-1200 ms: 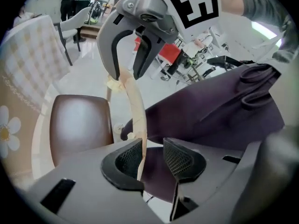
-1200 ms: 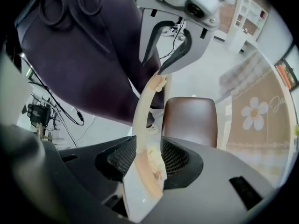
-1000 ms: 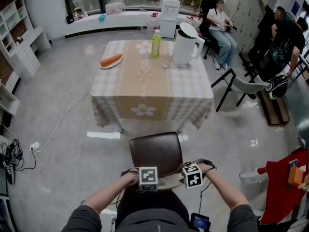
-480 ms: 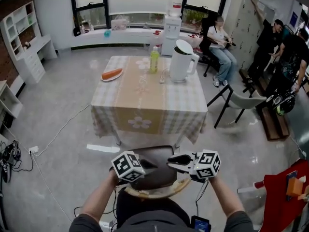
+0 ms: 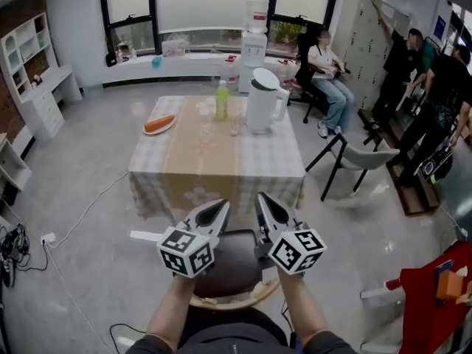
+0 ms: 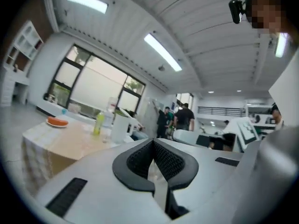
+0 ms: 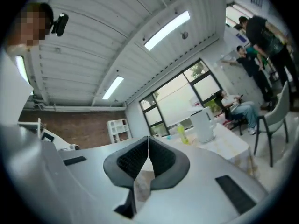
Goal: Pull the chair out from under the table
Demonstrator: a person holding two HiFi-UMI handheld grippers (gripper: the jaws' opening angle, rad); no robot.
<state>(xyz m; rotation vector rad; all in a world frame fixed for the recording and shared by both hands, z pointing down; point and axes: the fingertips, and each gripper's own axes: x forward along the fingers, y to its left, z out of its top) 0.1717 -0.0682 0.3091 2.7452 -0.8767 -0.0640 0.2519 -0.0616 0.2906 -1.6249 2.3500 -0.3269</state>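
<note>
The brown-seated chair [image 5: 234, 262] with a curved wooden back [image 5: 230, 301] stands out from the checked-cloth table [image 5: 214, 164], right below my hands. Both grippers are held up over the seat, apart from it, pointing level towards the table. My left gripper [image 5: 216, 209] is shut and empty; its ribbed pads [image 6: 140, 158] meet with nothing between them. My right gripper [image 5: 266, 204] is closing, and its pads [image 7: 161, 157] touch at the tips with nothing held. The table's legs are hidden by the cloth.
On the table stand a green bottle [image 5: 222, 100], a white kettle [image 5: 261, 100] and a plate with an orange thing [image 5: 159, 124]. A grey chair [image 5: 361, 157] and several people are at the right, a red object [image 5: 431, 293] at lower right, a floor cable [image 5: 81, 216] at left.
Both grippers have left the chair's back, risen and swung from pointing down to pointing forward. Their jaws went from open to shut.
</note>
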